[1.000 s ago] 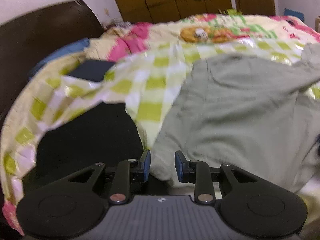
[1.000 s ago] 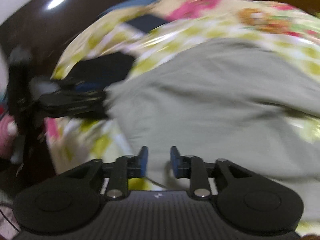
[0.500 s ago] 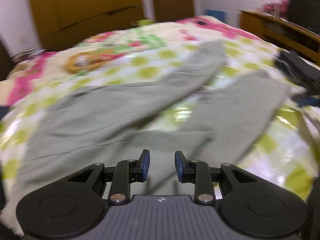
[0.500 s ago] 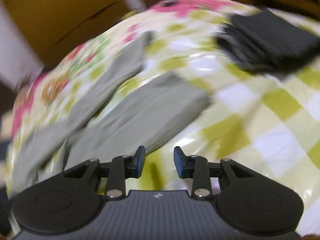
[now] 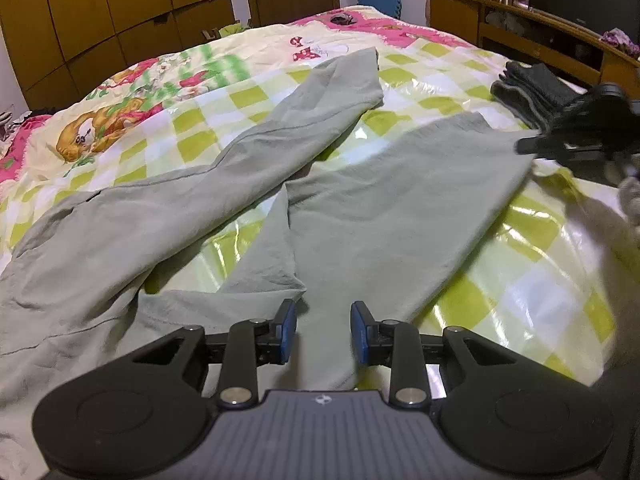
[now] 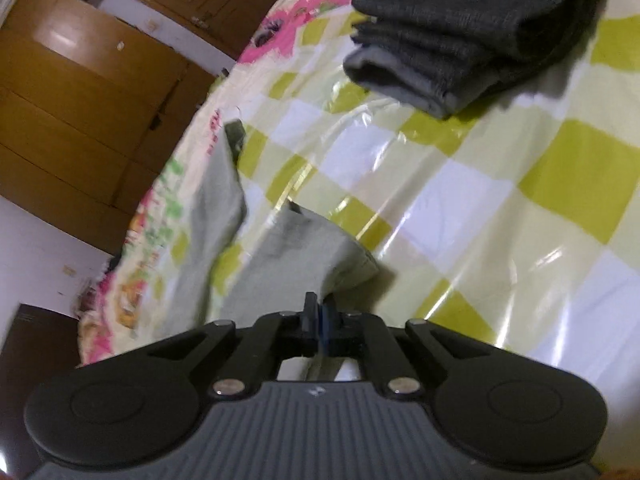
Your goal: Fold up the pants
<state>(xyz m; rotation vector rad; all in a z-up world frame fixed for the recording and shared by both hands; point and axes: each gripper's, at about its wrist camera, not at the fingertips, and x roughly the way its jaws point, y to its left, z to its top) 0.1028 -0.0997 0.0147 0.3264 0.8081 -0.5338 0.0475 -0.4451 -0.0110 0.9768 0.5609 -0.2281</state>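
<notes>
Pale green pants [image 5: 248,184] lie spread on the bed, the two legs splayed apart toward the far side. My left gripper [image 5: 323,332] is open and empty, low over the near leg close to the crotch. My right gripper [image 6: 319,318] is shut on the cuff end of the near leg [image 6: 304,256]. It also shows in the left wrist view [image 5: 576,136] at the right, at that leg's end. The far leg [image 6: 216,192] lies flat beyond.
A folded dark grey garment [image 5: 528,88] lies on the bed's right side, just beyond the right gripper, also in the right wrist view [image 6: 460,32]. The bed has a glossy checked cover [image 5: 520,264]. Wooden wardrobes [image 5: 100,12] and a side cabinet [image 5: 520,28] stand around.
Both grippers swung from the waist end toward the legs. The right gripper went from open to shut on the near leg's cuff. The left stayed open.
</notes>
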